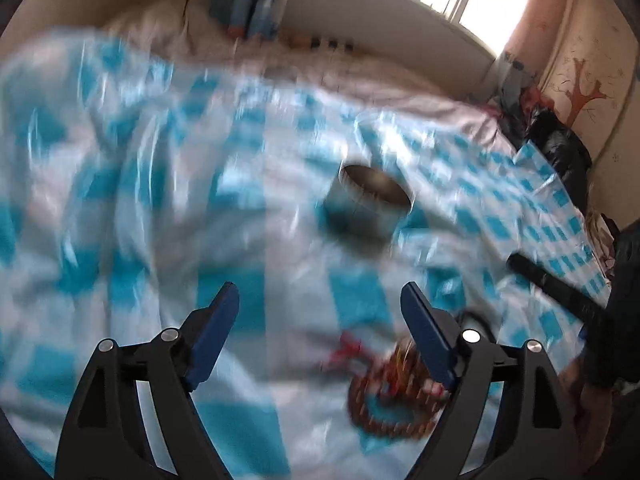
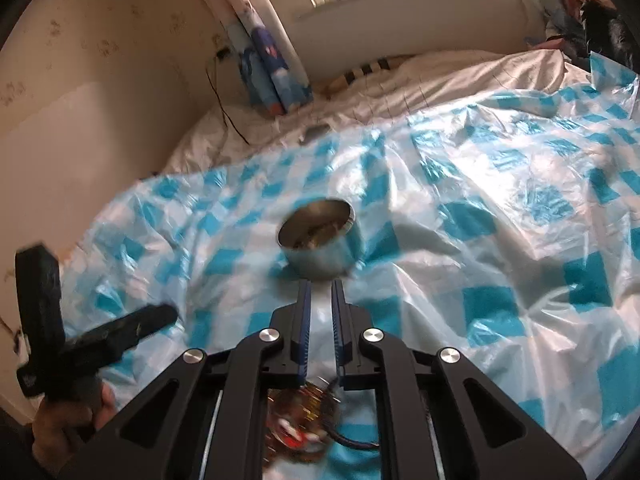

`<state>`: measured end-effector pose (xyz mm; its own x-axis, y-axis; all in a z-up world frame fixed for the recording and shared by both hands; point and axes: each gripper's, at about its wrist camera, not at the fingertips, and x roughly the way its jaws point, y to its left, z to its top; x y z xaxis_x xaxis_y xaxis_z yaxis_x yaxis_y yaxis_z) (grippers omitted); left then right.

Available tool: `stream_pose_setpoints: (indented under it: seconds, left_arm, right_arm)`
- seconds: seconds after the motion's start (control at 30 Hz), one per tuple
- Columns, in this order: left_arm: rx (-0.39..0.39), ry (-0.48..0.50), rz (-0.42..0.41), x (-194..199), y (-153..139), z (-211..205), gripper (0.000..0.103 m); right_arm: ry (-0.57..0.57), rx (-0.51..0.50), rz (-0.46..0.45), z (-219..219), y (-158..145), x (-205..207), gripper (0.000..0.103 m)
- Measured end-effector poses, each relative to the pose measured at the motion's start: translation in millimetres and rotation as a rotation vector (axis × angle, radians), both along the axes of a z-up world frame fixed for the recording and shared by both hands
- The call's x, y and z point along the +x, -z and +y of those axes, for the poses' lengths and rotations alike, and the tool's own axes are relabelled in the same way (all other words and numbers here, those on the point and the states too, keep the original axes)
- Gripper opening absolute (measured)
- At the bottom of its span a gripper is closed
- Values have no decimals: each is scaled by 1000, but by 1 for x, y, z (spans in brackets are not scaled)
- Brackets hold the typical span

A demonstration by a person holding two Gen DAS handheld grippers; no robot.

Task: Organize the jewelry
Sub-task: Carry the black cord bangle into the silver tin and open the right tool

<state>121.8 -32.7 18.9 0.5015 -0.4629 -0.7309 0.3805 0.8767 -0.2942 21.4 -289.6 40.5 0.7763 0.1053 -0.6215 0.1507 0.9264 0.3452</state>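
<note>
A round metal tin [image 1: 370,204] stands open on the blue-and-white checked plastic sheet [image 1: 160,200]; in the right wrist view the tin [image 2: 322,240] holds some small pieces. A pile of jewelry with a brown bead bracelet [image 1: 394,396] lies near the sheet's front edge, beside my left gripper's right finger. My left gripper [image 1: 320,308] is open and empty above the sheet. My right gripper [image 2: 321,292] has its fingers nearly together with nothing between them, just short of the tin. The jewelry pile [image 2: 308,420] shows low between its arms.
The sheet [image 2: 480,240] covers a bed with white bedding [image 2: 460,76]. A wall and rolled blue items [image 2: 272,72] stand at the back left. Dark bags [image 1: 560,148] sit at the far right. The left-hand tool [image 2: 44,320] shows at the right wrist view's left edge.
</note>
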Motion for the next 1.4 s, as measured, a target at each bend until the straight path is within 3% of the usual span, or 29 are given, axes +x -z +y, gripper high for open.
stream_pose_setpoints:
  seconds: [0.03, 0.07, 0.17, 0.27, 0.33, 0.37, 0.43, 0.53, 0.67, 0.97, 1.1, 1.3, 1.4]
  left_arm:
    - [17, -1, 35, 3, 6, 0, 79]
    - [19, 8, 42, 4, 8, -1, 79]
    - [7, 49, -12, 0, -1, -5, 79]
    - [-23, 52, -10, -1, -5, -3, 79]
    - [-25, 47, -10, -1, -6, -2, 79]
    - [-25, 44, -10, -2, -7, -2, 79]
    - [-29, 38, -8, -1, -8, -1, 79]
    - [-44, 21, -5, 2, -10, 4, 79]
    - [-57, 2, -3, 5, -12, 10, 80]
    - [-53, 8, 4, 5, -12, 9, 81]
    - [-52, 13, 8, 5, -13, 9, 82]
    - [-53, 15, -10, 3, -21, 14, 84]
    - [-40, 4, -6, 5, -22, 20, 84]
  right_arm:
    - [5, -11, 29, -3, 5, -3, 30]
    - [14, -27, 67, -7, 12, -7, 39]
    - [13, -53, 157, -13, 30, -12, 39]
    - [23, -92, 245, -11, 49, -9, 38]
    - [23, -134, 284, -7, 58, -7, 30]
    - [18, -170, 295, -4, 61, -7, 19]
    - [18, -195, 290, -2, 59, -9, 8]
    - [42, -232, 230, 2, 46, -17, 7]
    - [60, -187, 140, -4, 24, -18, 8]
    - [39, -165, 42, 2, -24, 82, 8]
    - [45, -214, 68, 11, -20, 131, 8]
    - [-7, -176, 214, 25, 28, 188, 9]
    - [34, -178, 192, 22, 28, 178, 17]
